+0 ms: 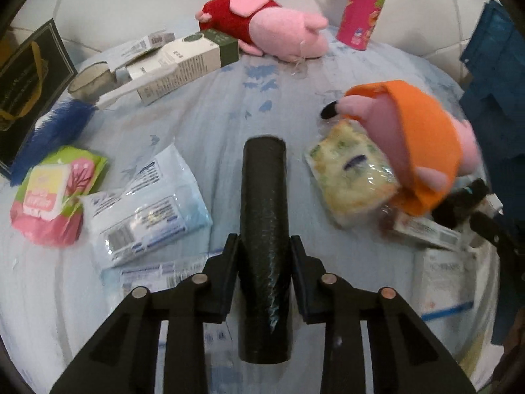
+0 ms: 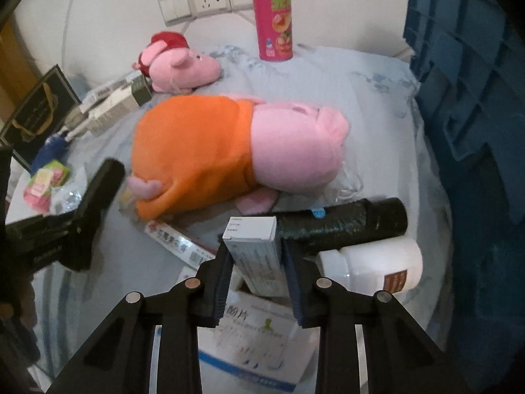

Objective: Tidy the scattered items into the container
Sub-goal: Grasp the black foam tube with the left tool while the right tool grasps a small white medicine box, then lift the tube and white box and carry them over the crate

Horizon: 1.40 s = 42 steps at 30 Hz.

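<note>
My left gripper (image 1: 264, 246) is shut on a black roll (image 1: 264, 229) and holds it above the bed. My right gripper (image 2: 256, 249) is shut on a slim white carton (image 2: 254, 249), lifted over other boxes. The blue crate (image 2: 469, 105) stands at the right edge of the bed; it also shows in the left wrist view (image 1: 492, 55). An orange-dressed pig plush (image 2: 229, 151) lies mid-bed. A second black roll (image 2: 344, 223) lies just beyond the carton. The left gripper with its roll shows in the right wrist view (image 2: 95, 190).
A red-dressed pig plush (image 1: 265, 26), a pink chip can (image 1: 364, 6), a white-green box (image 1: 183, 65), a blue brush (image 1: 49, 131), wipes packs (image 1: 147, 210), a tissue pack (image 1: 354, 177), a white bottle (image 2: 377, 266), a toothpaste box (image 2: 177, 239) and a medicine box (image 2: 252, 344) lie around.
</note>
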Motion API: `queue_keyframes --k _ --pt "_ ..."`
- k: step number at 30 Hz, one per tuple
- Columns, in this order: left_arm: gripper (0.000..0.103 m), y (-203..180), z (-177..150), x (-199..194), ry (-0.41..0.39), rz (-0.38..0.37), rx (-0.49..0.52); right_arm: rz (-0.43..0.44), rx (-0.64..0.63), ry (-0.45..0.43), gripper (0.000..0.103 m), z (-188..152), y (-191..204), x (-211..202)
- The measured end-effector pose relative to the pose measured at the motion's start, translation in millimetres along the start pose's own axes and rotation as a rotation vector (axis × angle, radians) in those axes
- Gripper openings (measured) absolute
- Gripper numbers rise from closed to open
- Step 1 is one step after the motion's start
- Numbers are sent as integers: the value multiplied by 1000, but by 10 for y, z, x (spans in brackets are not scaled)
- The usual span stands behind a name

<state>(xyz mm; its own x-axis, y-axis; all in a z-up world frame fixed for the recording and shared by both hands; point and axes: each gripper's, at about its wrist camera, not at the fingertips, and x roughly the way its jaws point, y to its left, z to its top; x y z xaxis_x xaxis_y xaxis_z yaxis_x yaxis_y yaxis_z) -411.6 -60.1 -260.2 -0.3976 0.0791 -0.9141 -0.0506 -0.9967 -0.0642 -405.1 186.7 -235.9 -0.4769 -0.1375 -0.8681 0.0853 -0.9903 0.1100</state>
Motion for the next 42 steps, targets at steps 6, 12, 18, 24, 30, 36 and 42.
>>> queue_keyframes --k 6,12,18,24,30,36,42 --pt "20 -78 -39 -446 -79 -21 33 28 -4 -55 29 -8 120 -340" --pt "21 -79 -113 -462 -51 -15 36 47 8 -61 29 -120 179 -487" --pt "46 -161 -74 -271 -24 13 43 70 25 -37 29 -184 122 -417" --pt "60 -228 22 78 14 14 59 85 24 -10 29 -74 58 -164" --pt "30 -174 62 366 39 12 44 94 30 20 28 30 13 94" --pt "30 -145 31 210 15 7 37 105 9 6 26 74 101 28" --pt "30 -196 -7 -426 -104 -22 48 105 -18 -66 26 77 263 -399"
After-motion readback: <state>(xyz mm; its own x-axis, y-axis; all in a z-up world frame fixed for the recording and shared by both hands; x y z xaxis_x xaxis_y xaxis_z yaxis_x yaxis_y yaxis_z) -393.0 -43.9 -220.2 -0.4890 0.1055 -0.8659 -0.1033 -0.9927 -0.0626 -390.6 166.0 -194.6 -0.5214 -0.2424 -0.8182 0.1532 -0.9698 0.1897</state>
